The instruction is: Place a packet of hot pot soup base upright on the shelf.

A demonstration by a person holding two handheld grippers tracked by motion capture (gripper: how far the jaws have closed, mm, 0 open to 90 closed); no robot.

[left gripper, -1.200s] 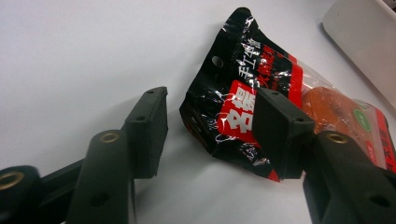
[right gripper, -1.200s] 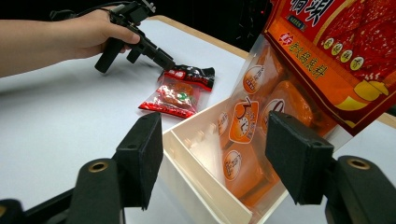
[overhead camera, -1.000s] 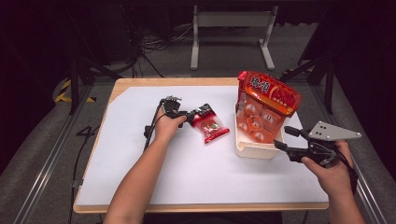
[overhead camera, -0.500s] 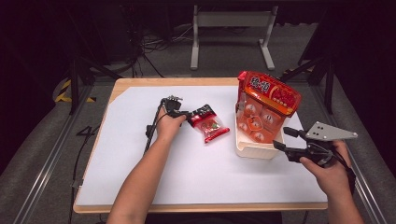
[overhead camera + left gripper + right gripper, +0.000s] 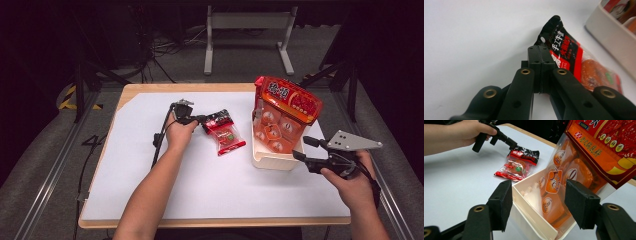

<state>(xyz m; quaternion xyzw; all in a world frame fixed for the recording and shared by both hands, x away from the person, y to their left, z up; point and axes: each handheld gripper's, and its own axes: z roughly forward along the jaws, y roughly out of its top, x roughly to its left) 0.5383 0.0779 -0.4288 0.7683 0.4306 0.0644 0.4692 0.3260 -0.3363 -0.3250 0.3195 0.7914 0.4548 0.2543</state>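
From above, the left gripper (image 5: 202, 119), jaws just closed, pinches the snack packet's (image 5: 225, 133) black end at the bench's (image 5: 150, 200) centre, its own view showing pads (image 5: 541, 62) shut on that edge, while the right gripper (image 5: 536, 205) straddles the white box's (image 5: 529, 202) wall, pads apart, at the packet's four o'clock.

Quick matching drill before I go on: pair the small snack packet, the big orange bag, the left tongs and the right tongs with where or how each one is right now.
Things:
1. small snack packet
2. big orange bag
3. left tongs
4. right tongs

States:
A. open, one pad on each side of the white bin's near corner
B. standing in the white bin
C. lying flat on the white table cover, left of the bin
D. just closed, pinching the packet's black top edge

Pairs: 1-C, 2-B, 3-D, 4-A
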